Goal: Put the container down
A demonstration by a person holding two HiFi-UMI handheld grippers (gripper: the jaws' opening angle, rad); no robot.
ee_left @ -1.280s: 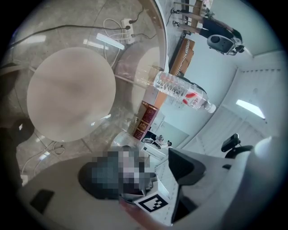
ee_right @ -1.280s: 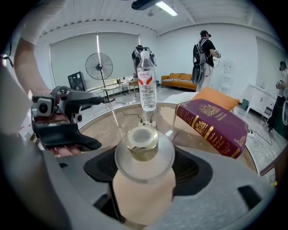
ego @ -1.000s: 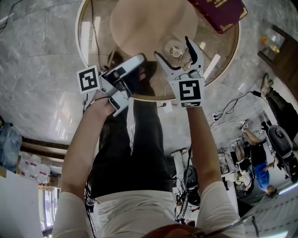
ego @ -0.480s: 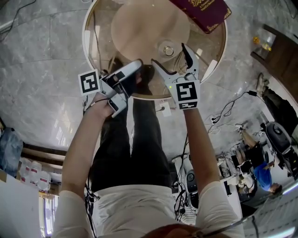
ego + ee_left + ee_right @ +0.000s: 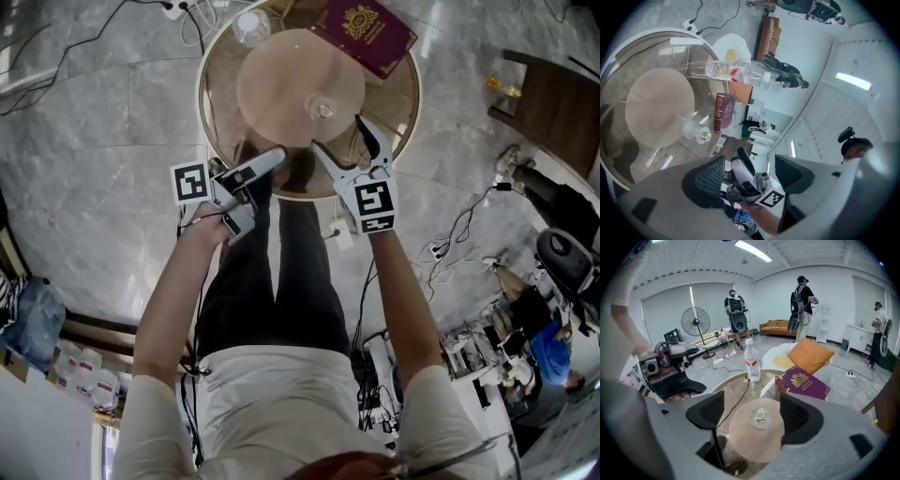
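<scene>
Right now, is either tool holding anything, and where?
Nothing. Left tool is open, empty; right tool is closing, nothing between its jaws; the container stands free.

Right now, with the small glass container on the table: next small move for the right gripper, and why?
Probably draw the right gripper straight back. The small clear glass container stands upright on the round glass table, untouched beyond the closing fingers, nothing between them.

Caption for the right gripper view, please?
Right gripper, empty jaws closing, faces the small glass container set on the round table.
</scene>
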